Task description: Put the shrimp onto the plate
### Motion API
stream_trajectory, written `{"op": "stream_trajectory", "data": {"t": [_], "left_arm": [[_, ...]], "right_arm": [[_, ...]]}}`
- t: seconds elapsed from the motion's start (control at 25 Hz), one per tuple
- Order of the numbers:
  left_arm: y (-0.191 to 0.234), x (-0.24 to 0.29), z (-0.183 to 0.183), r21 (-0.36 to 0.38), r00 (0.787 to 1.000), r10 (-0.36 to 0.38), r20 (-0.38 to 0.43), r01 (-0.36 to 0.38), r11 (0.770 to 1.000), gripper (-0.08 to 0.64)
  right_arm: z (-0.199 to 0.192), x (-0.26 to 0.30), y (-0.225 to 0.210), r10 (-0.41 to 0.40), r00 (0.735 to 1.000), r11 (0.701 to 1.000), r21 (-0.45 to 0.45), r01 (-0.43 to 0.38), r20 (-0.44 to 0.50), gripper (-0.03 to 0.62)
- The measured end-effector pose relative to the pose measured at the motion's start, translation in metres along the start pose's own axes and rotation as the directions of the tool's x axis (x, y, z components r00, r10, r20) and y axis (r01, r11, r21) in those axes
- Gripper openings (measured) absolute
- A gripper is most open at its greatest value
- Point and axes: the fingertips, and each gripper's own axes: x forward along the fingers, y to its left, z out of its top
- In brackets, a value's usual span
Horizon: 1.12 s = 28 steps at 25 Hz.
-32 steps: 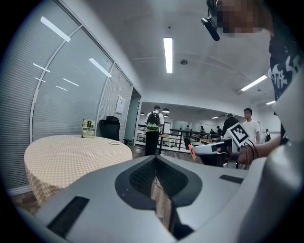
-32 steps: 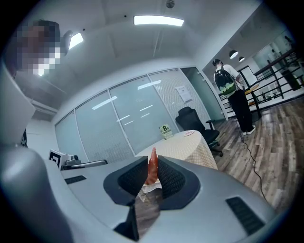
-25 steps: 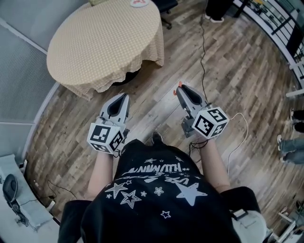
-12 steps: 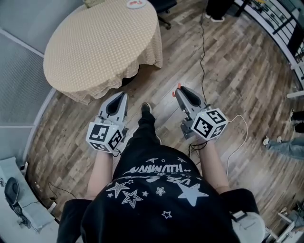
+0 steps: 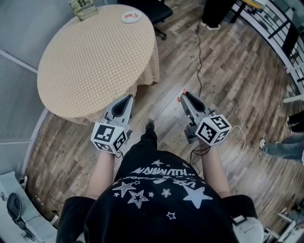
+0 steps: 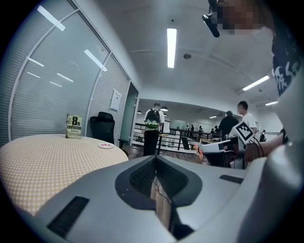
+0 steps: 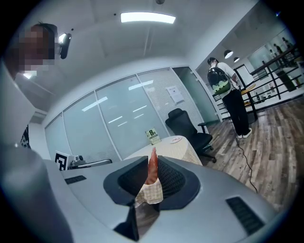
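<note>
right gripper (image 5: 185,97) is out over the wood floor (image 5: 228,66), jaws clamped on the shrimp (image 7: 152,167), whose orange tip pokes up past the jaw ends. in the head view the shrimp is just a small orange fleck at that gripper's nose. left gripper (image 5: 128,99) is level with it, jaws pressed together with nothing between them, only a sliver of floor showing through lower down.

the round table (image 5: 85,61) sits ahead and to the left under a checked cloth. its near edge drapes down right at the left gripper's tips, while the right gripper is clear of the cloth, off its right side. the plate (image 5: 131,17) is way over at the table's far edge, close to the rim, so the shrimp is well apart from it, with bare cloth all across the top between. a standing card (image 5: 81,8) is at the far edge too, left of the plate.

room to move: open floor between the two grippers and out to the right. a black cable (image 5: 199,47) runs along the floor ahead of the right gripper. a dark chair (image 5: 153,8) is tucked just beyond the plate's side of the table. another person's legs (image 5: 214,10) stand further back, and a black railing (image 5: 270,21) closes off the far right.
</note>
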Motion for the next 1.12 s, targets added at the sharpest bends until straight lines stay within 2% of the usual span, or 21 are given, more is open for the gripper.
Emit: {"op": "stream_trajectory", "data": {"t": [0.4, 0.68, 0.92, 1.12], "left_arm": [[0.062, 0.070, 0.017, -0.006, 0.999, -0.033, -0.017, 0.033, 0.999, 0.009], [0.092, 0.096, 0.020, -0.026, 0.998, -0.063, -0.017, 0.062, 0.998, 0.009], [0.100, 0.126, 0.035, -0.009, 0.993, -0.117, 0.004, 0.117, 0.993, 0.009], [0.103, 0.141, 0.043, -0.020, 0.992, -0.128, 0.006, 0.128, 0.992, 0.009]], "right_arm": [[0.035, 0.077, -0.031, -0.025, 1.000, 1.000, 0.001, 0.025, -0.005, 0.071], [0.047, 0.102, -0.042, -0.058, 0.998, 0.998, -0.006, 0.058, -0.011, 0.071], [0.069, 0.113, -0.055, -0.090, 0.996, 0.995, -0.034, 0.090, 0.006, 0.071], [0.073, 0.119, -0.067, -0.106, 0.994, 0.994, -0.021, 0.106, 0.000, 0.071]]}}
